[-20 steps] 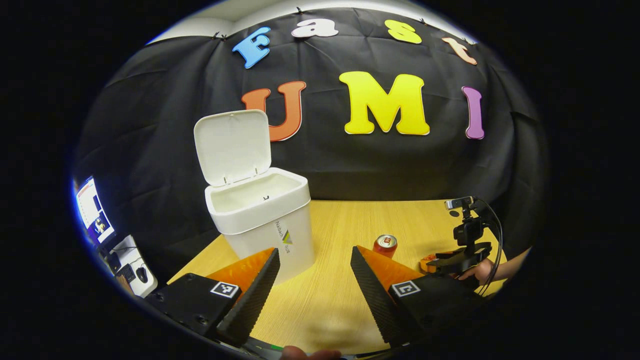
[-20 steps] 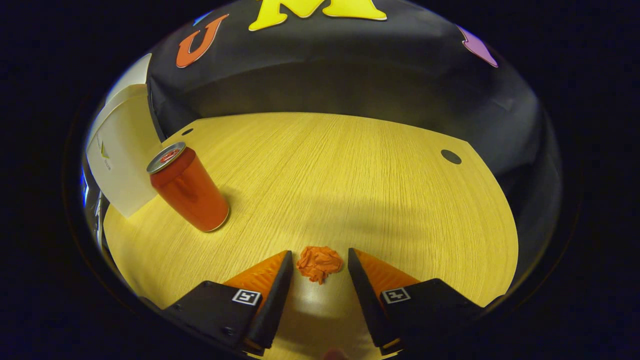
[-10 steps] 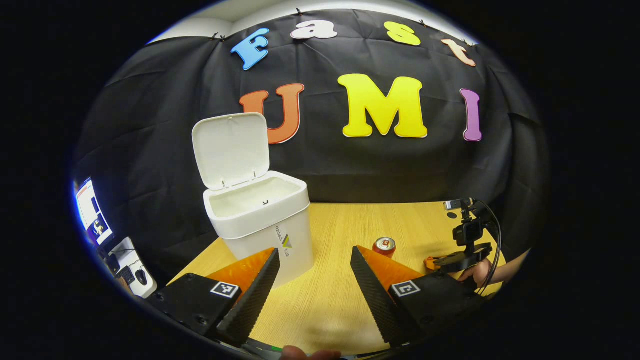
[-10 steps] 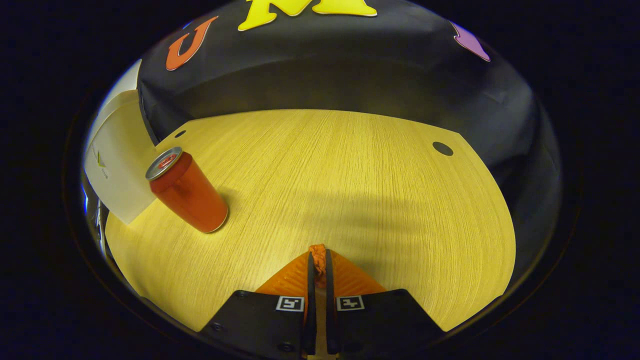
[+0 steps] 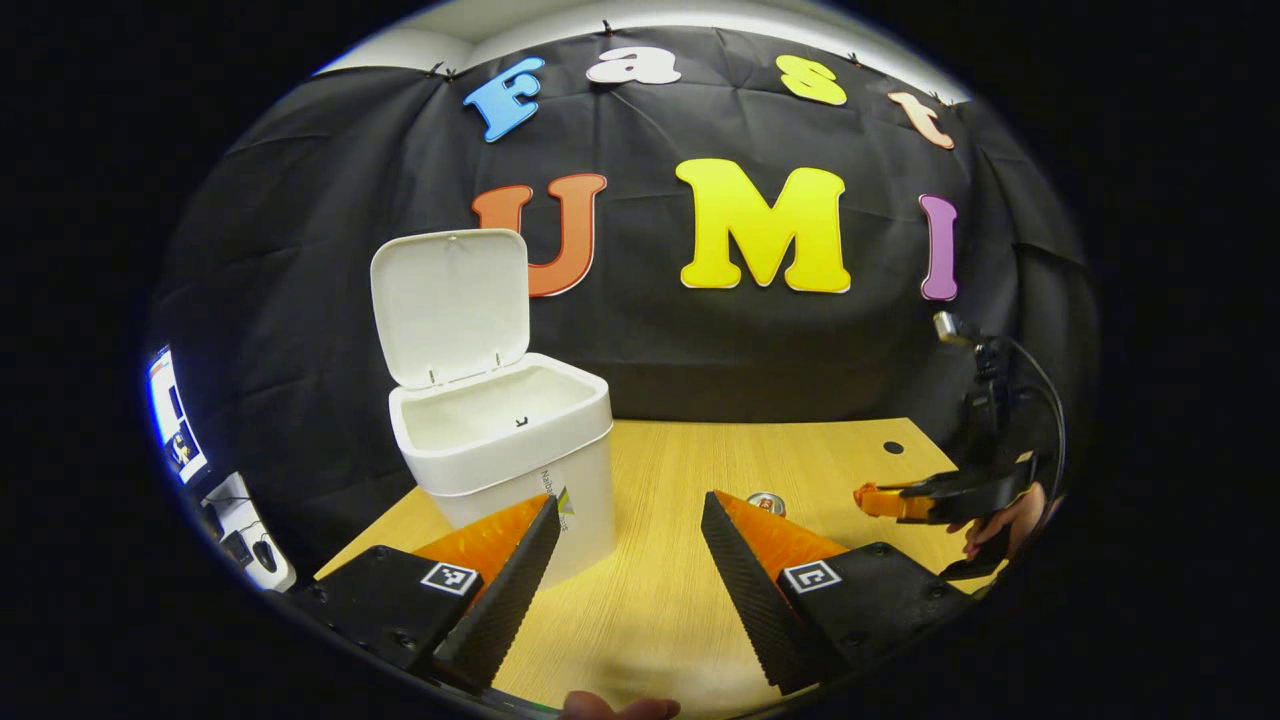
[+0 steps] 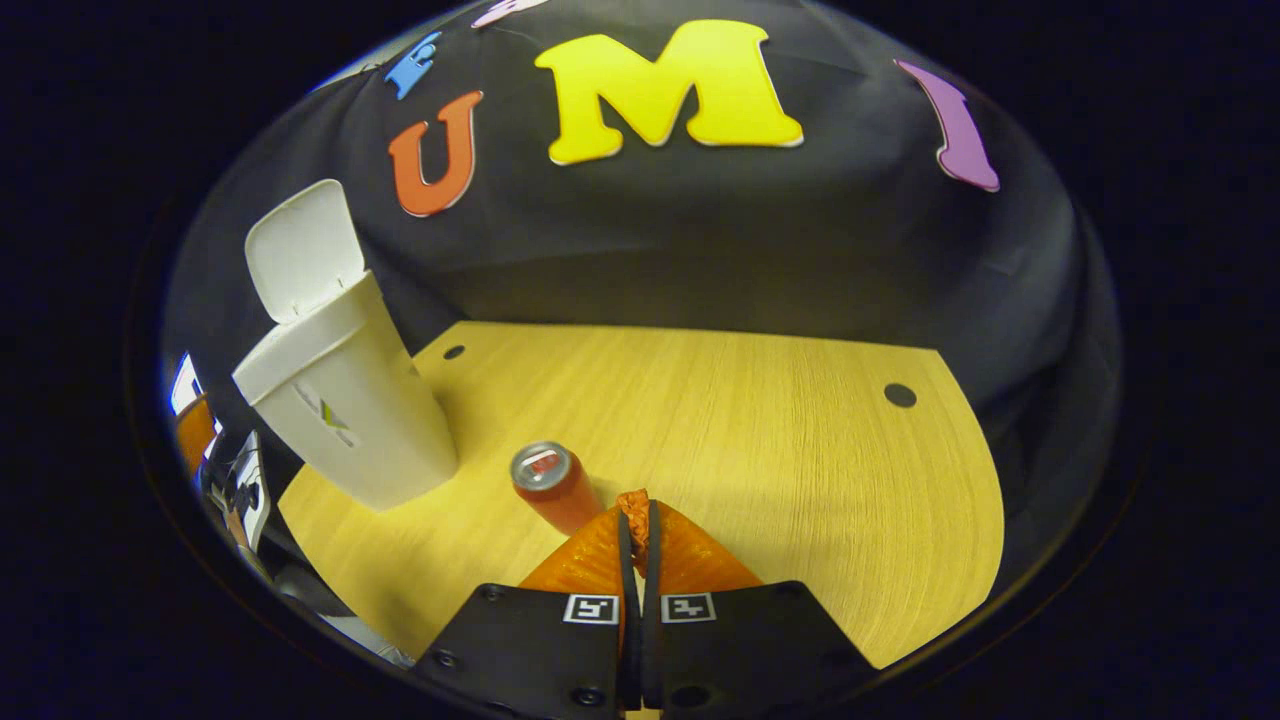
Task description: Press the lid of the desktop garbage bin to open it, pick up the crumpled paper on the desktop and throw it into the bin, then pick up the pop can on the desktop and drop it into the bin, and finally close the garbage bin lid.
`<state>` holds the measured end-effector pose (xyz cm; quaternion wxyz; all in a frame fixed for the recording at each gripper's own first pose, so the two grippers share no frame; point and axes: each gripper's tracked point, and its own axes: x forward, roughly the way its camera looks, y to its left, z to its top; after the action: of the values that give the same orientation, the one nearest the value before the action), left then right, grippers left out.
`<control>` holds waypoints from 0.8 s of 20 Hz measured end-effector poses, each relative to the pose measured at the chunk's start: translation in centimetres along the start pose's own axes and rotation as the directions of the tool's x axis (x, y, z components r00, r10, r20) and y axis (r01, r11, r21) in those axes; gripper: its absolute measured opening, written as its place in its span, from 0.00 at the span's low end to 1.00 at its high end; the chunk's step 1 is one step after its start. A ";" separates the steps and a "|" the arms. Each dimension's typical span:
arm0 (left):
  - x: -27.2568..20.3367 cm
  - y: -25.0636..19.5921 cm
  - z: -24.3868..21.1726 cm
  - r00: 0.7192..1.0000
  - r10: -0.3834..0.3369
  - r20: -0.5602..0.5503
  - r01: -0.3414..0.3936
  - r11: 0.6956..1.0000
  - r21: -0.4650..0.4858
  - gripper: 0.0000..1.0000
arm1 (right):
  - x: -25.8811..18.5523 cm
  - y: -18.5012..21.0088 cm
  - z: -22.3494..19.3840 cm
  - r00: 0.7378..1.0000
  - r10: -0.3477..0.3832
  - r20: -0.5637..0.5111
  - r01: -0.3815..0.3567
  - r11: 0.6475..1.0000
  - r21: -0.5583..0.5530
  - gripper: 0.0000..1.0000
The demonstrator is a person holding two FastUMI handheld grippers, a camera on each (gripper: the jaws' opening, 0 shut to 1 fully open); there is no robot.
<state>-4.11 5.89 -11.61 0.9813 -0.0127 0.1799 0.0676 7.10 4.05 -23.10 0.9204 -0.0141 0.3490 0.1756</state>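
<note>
The white bin (image 5: pixel 505 440) stands on the wooden table (image 5: pixel 680 470) with its lid (image 5: pixel 450 300) swung up. My left gripper (image 5: pixel 625 530) hangs open in front of the bin, holding nothing. Behind its right finger peeks the top of the red pop can (image 5: pixel 766 500). In the right gripper view, my right gripper (image 6: pixel 638 515) is shut on the crumpled orange paper (image 6: pixel 634 510), lifted above the table. The can (image 6: pixel 552 486) stands just below and left of its tips, with the bin (image 6: pixel 335 400) and its lid (image 6: pixel 305 250) farther left. The right gripper (image 5: pixel 880 498) shows at the far right in the left gripper view.
A hand (image 5: pixel 1005 515) holds the right gripper at the table's right edge. Round holes (image 6: pixel 900 395) mark the table's far corners. A monitor (image 5: pixel 170 420) and desk clutter sit past the table's left edge. Bare wood lies between bin and can.
My right gripper closed on the crumpled paper, then lifted it off the table and tilted up toward the bin. My left gripper stayed open and drifted slightly.
</note>
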 end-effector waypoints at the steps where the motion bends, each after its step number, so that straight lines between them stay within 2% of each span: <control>1: 0.1 0.4 0.0 1.000 0.003 0.004 -0.002 1.000 -0.006 0.95 | -0.9 1.5 1.7 0.999 0.028 0.026 -0.028 1.000 -0.009 0.01; 4: 0.1 1.6 0.0 1.000 0.015 0.012 -0.015 0.999 -0.030 0.95 | -3.1 5.9 6.3 0.989 0.108 0.099 -0.103 0.993 -0.052 0.01; 9: -1.2 5.2 -0.8 0.997 0.078 0.014 -0.077 0.995 -0.063 0.95 | -3.9 12.7 10.5 0.968 0.212 0.132 -0.197 0.974 -0.116 0.00; 16: -4.0 11.6 -3.0 0.979 0.203 -0.032 -0.205 0.971 -0.121 0.95 | -1.9 25.5 14.5 0.909 0.391 0.144 -0.352 0.906 -0.236 0.01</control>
<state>-10.45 16.76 -13.04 0.9646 -0.0556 0.1855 0.1790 6.55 29.49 -8.51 0.8922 -0.0251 0.2367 0.3838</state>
